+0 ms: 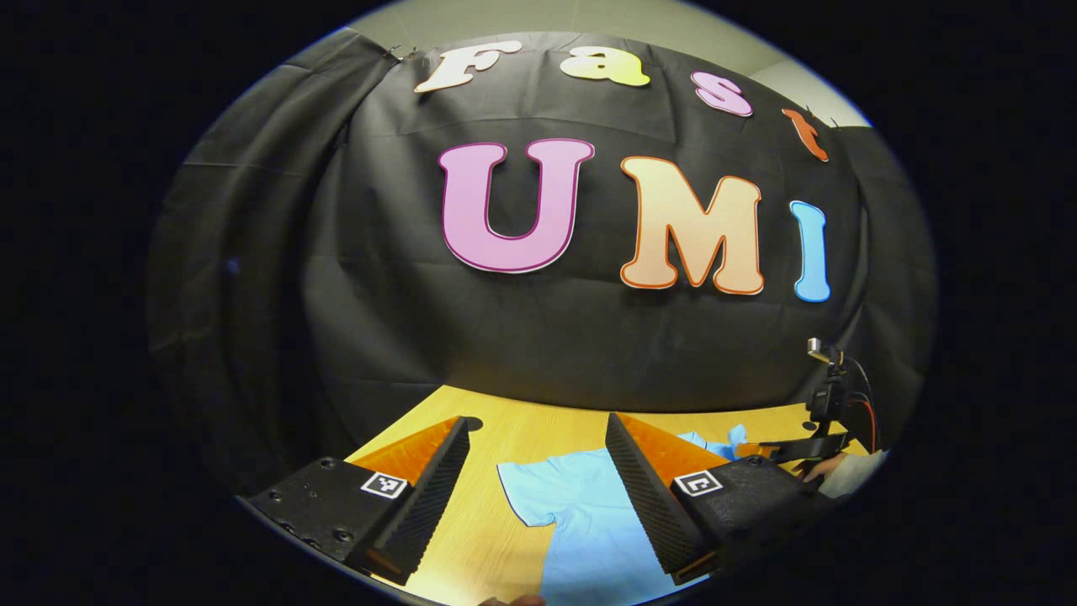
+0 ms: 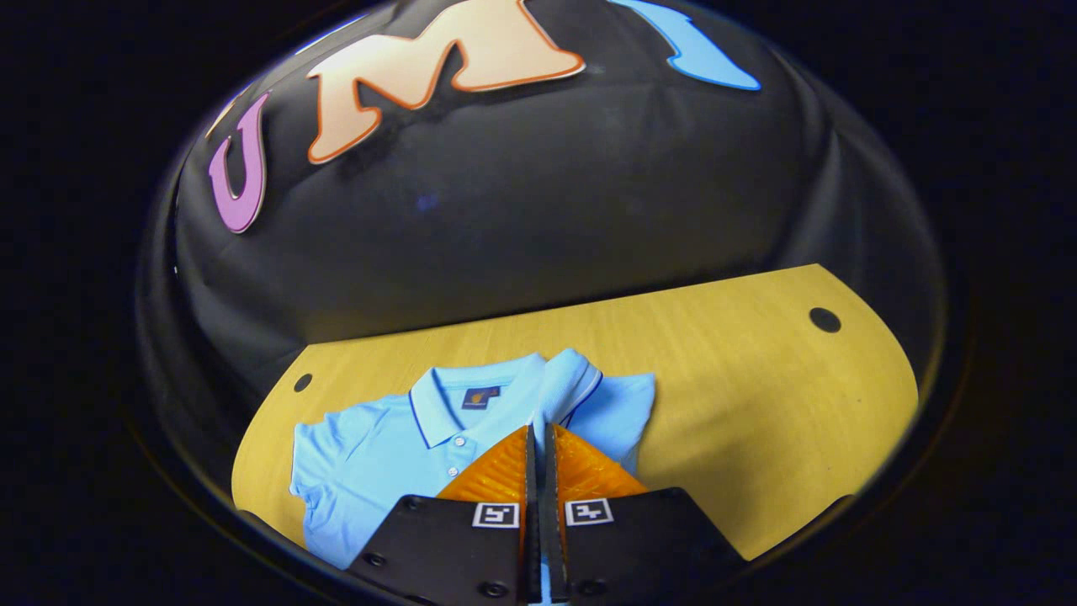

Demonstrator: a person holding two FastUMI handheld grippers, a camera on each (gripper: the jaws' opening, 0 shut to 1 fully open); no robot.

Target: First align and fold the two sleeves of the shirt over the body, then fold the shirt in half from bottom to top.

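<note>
A light blue polo shirt (image 2: 379, 446) lies flat on the wooden table (image 2: 757, 379), collar toward the wall. My right gripper (image 2: 538, 427) is shut over the shirt's right shoulder, with blue cloth showing in the thin gap between its fingers. The shirt's left sleeve (image 2: 315, 471) lies spread out to the side. In the left gripper view my left gripper (image 1: 537, 421) stands wide open above the shirt (image 1: 580, 505), its fingers apart on either side of the left sleeve (image 1: 522, 497) and touching nothing. The right gripper (image 1: 774, 450) shows farther off, with a bit of cloth (image 1: 736, 438) raised at it.
The black cloth wall (image 2: 522, 219) rises right behind the table's far edge. Round holes (image 2: 824, 320) sit near the table's back corners. Bare wood stretches to the right of the shirt. A hand (image 1: 846, 471) holds the right gripper.
</note>
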